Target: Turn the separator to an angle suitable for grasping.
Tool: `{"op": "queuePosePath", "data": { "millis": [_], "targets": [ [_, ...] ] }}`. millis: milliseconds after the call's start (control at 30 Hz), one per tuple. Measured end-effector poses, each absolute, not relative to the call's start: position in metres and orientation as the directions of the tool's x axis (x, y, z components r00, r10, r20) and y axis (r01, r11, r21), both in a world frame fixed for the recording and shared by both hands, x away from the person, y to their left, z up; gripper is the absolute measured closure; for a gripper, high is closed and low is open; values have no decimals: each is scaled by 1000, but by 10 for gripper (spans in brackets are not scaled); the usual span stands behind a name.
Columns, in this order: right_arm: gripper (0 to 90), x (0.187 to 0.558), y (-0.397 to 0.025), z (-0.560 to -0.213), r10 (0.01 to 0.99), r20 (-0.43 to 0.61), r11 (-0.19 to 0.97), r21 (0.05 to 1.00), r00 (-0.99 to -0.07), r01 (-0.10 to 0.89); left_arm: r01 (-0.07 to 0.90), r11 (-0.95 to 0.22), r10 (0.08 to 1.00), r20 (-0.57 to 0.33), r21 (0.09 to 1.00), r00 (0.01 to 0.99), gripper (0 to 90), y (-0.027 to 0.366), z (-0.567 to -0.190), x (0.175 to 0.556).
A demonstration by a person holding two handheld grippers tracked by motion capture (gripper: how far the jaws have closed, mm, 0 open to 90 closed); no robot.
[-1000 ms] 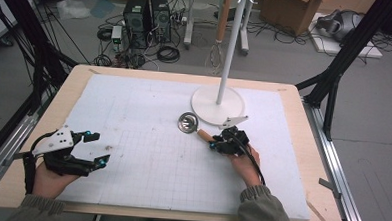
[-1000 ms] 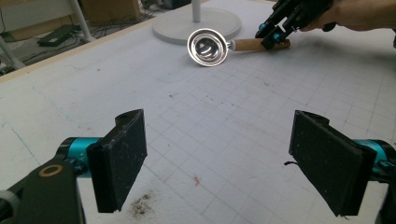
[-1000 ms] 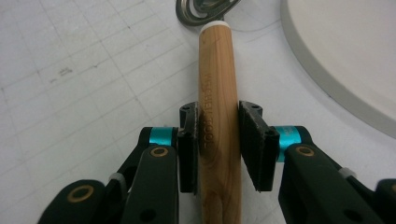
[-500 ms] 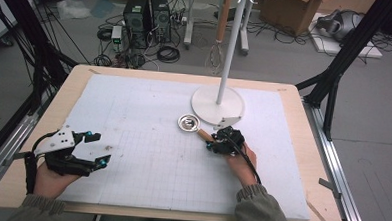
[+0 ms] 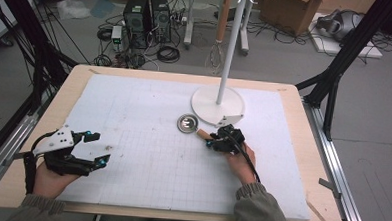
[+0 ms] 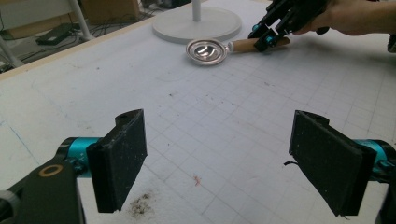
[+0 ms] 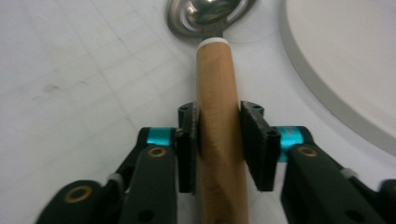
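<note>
The ladle (image 5: pixel 188 123), a small metal bowl on a wooden handle (image 7: pixel 219 140), lies flat on the white gridded mat (image 5: pixel 146 163) that covers the desk (image 5: pixel 303 140), just beside the round base of the white stand (image 5: pixel 218 104). Its bowl faces up and its handle points back toward the person's right hand (image 5: pixel 239 160).

The right gripper (image 5: pixel 221 140) has its fingers (image 7: pixel 187 140) on either side of the handle, about midway along the wood. In the right gripper view the left pad touches the handle, while a thin gap seems to remain at the right pad, so the grip looks close but perhaps not fully tight. Taking the handle mid-length rather than near the bowl probably keeps the fingers off the slippery metal and gives the flat pads a rounded wooden surface to bite on.

The left gripper (image 5: pixel 90 147) rests at the near left corner of the mat, well apart from the ladle, its fingers (image 6: pixel 119 161) spread wide with nothing between them. It seems parked there to stay out of the way.

A whisk (image 5: pixel 218 46) hangs by its own wooden handle from the top of the stand, which suggests that the ladle belongs on a hook there too; lying next to the base, it has only a short way to go.
</note>
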State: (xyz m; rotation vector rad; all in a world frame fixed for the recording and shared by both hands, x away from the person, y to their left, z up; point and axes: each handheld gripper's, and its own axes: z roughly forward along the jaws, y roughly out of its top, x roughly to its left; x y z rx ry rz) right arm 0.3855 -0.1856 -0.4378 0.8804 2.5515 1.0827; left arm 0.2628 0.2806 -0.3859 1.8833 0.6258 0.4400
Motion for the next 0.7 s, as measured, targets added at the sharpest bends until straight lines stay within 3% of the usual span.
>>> {"op": "queuePosePath", "data": {
  "millis": [267,700],
  "targets": [
    [700,386,-188,-435,624,6,543,716,-781,439,218,-309,607,16,926,794,194,281,-386,263],
    [694,376,-176,-431,589,-103,623,689,-802,369,214,-309,607,19,927,794,194,281,-385,263]
  ]
}}
